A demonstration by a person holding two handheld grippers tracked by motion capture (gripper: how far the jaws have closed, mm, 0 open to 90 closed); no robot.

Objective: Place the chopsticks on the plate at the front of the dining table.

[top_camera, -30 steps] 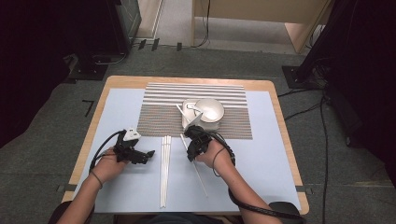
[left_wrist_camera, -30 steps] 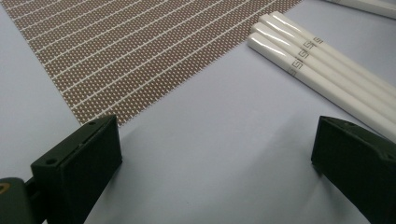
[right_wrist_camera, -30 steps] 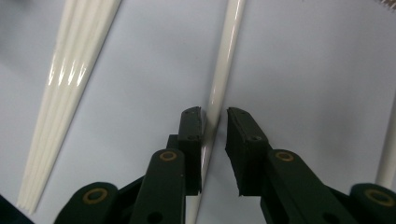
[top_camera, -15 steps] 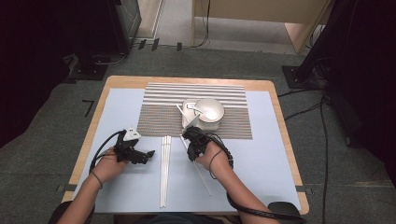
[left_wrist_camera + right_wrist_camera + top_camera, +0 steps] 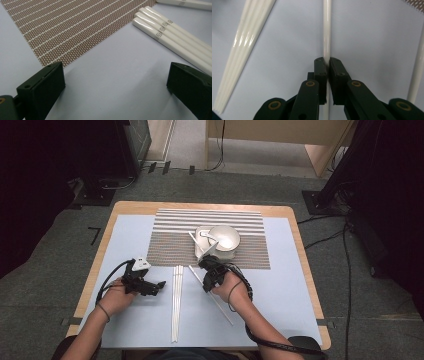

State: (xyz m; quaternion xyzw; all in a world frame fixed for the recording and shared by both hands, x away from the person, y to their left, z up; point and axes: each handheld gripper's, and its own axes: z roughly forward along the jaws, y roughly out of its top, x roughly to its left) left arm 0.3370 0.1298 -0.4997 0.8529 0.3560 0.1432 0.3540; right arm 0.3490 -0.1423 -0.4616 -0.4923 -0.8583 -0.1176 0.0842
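A single white chopstick (image 5: 327, 32) is clamped between the nearly closed jaws of the right gripper (image 5: 328, 62), just in front of the striped placemat (image 5: 175, 245) on the pale blue table cover (image 5: 280, 290). The left gripper (image 5: 159, 284) is held wide open over bare cover, nothing gripped. A bundle of chopsticks (image 5: 176, 300) is laid between the two grippers, its ends near the placemat's front edge.

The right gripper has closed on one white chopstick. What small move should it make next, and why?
Probably a small lift. The right gripper is shut on a single chopstick that seems to lie flat on the blue mat, apart from the bundle. The left gripper is open, holding nothing.
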